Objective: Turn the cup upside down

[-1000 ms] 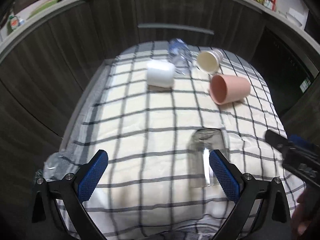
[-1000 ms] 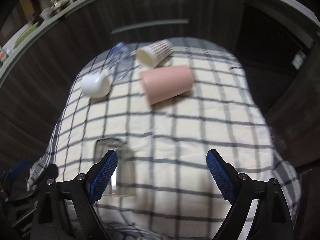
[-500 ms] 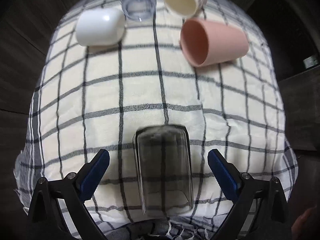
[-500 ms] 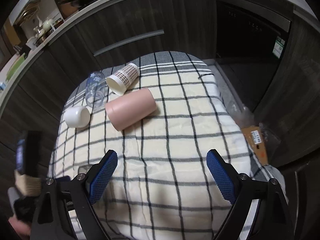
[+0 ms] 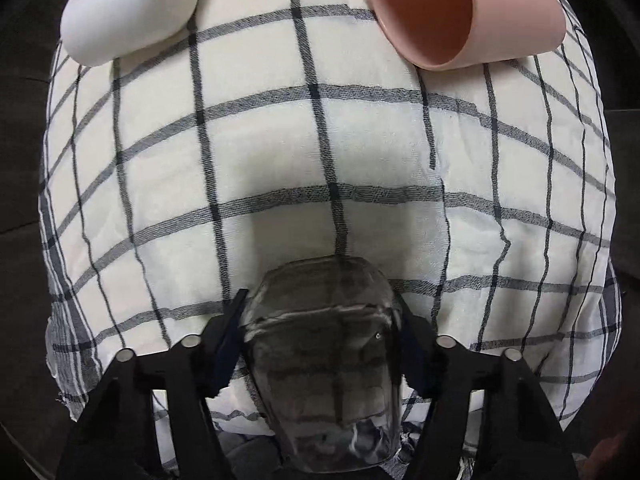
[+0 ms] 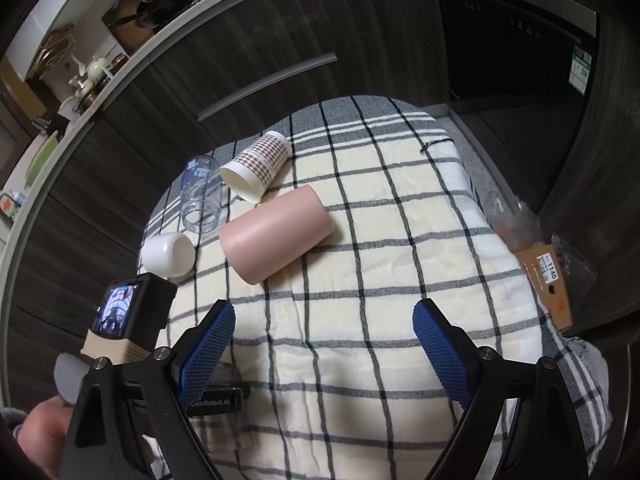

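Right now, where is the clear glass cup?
The clear glass cup lies on the checked cloth at the bottom centre of the left wrist view, clamped in the left gripper, nearer than the pink cup.

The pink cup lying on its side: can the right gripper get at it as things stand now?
Probably yes. The right gripper has its jaws wide open and holds nothing, and only bare checked cloth lies between it and the pink cup. The left gripper, shut on the glass, stands off to the side.
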`<state>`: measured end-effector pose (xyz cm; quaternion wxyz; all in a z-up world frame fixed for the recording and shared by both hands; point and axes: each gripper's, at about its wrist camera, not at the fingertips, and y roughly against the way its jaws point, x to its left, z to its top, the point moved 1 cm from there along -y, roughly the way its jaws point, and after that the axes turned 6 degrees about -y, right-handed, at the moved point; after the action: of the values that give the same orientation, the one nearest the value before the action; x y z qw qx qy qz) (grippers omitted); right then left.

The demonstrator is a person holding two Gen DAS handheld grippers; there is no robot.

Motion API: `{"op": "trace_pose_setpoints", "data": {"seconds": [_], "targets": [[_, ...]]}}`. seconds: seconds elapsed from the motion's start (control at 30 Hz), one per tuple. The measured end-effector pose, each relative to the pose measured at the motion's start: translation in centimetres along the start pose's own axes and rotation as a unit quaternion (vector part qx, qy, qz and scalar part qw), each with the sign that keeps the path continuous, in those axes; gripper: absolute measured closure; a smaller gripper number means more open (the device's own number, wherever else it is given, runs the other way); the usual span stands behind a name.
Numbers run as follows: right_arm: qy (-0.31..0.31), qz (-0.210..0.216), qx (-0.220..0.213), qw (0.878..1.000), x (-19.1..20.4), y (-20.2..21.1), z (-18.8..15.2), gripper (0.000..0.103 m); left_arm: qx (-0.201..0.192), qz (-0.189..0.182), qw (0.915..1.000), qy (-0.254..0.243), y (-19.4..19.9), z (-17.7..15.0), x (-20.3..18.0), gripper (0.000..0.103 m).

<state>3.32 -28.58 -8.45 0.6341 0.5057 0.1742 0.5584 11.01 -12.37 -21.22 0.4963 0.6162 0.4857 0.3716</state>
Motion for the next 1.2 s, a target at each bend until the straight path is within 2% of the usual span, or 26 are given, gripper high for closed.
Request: {"op": "trace_pose_setpoints", "data": {"seconds": [0.2, 0.3, 0.37, 0.43, 0.5, 0.53, 0.57, 0.6, 0.63, 0.73, 0.77, 0.8, 0.83, 0.93, 1.1, 1.13, 1.2], "targets": [[-0.014, 0.004, 0.009, 1.0, -1.0, -0.5, -0.3, 0.012, -0.014, 0.009, 0.9998, -0.005, 0.2, -0.1, -1.4, 0.044], [-0.016, 0.006, 0.008, 1.0, -1.0, -0.4, -0.4, 0.012, -0.045, 0.004, 0.999, -0.007, 2.1, -1.7, -1.5, 0.044], [-0.019, 0.01, 0.007, 1.0, -1.0, -0.2, -0.5, 0.012, -0.095, 0.001, 0.9954, -0.012, 4.2, -2.6, -1.6, 0.044], [-0.019, 0.016, 0.005, 1.0, -0.7, 0.1, -0.6, 0.012, -0.16, 0.01, 0.9868, -0.024, 6.2, -3.4, -1.8, 0.044], [-0.013, 0.019, -0.001, 1.0, -0.2, 0.4, -0.7, 0.012, -0.252, 0.022, 0.9667, -0.037, 8.4, -4.6, -1.9, 0.044], [-0.009, 0.02, -0.004, 1.0, 0.0, 0.5, -0.8, 0.012, -0.286, 0.025, 0.9572, -0.038, 9.0, -5.0, -1.8, 0.044], [-0.004, 0.021, -0.009, 1.0, 0.3, 0.6, -0.9, 0.012, -0.348, 0.024, 0.9366, -0.037, 10.1, -5.9, -1.5, 0.044], [0.001, 0.021, -0.015, 1.0, 0.6, 0.8, -1.0, 0.012, -0.382, 0.023, 0.923, -0.037, 10.7, -6.2, -0.8, 0.044], [0.007, 0.018, -0.024, 1.0, 0.9, 1.0, -1.2, 0.012, -0.428, 0.031, 0.9026, -0.032, 11.2, -7.0, -0.5, 0.044], [0.024, 0.009, -0.049, 0.998, 1.6, 1.3, -1.6, 0.012, -0.509, 0.035, 0.8601, -0.015, 11.8, -7.3, 1.0, 0.044], [0.031, 0.002, -0.058, 0.998, 1.8, 1.2, -1.8, 0.012, -0.537, 0.047, 0.842, -0.01, 11.3, -7.7, 1.1, 0.044], [0.036, -0.003, -0.063, 0.997, 2.0, 1.1, -2.0, 0.012, -0.553, 0.057, 0.8309, -0.01, 10.9, -7.8, 1.6, 0.044], [0.041, -0.008, -0.067, 0.997, 2.0, 1.0, -2.1, 0.012, -0.562, 0.063, 0.8247, -0.011, 10.1, -7.5, 2.0, 0.044], [0.05, -0.024, -0.065, 0.996, 2.0, 0.2, -2.7, 0.012, -0.565, 0.05, 0.8238, 0.004, 8.5, -7.0, 2.6, 0.044], [0.062, -0.04, -0.049, 0.996, 1.9, -0.3, -3.5, 0.012, -0.54, 0.036, 0.8408, 0.01, 5.9, -6.6, 2.4, 0.044], [0.063, -0.041, -0.048, 0.996, 1.8, -0.3, -3.6, 0.012, -0.544, 0.037, 0.8385, 0.005, 5.8, -7.1, 2.2, 0.044], [0.064, -0.043, -0.043, 0.996, 1.8, -0.2, -3.9, 0.012, -0.538, 0.039, 0.8419, -0.003, 5.6, -7.9, 2.0, 0.044]]}}
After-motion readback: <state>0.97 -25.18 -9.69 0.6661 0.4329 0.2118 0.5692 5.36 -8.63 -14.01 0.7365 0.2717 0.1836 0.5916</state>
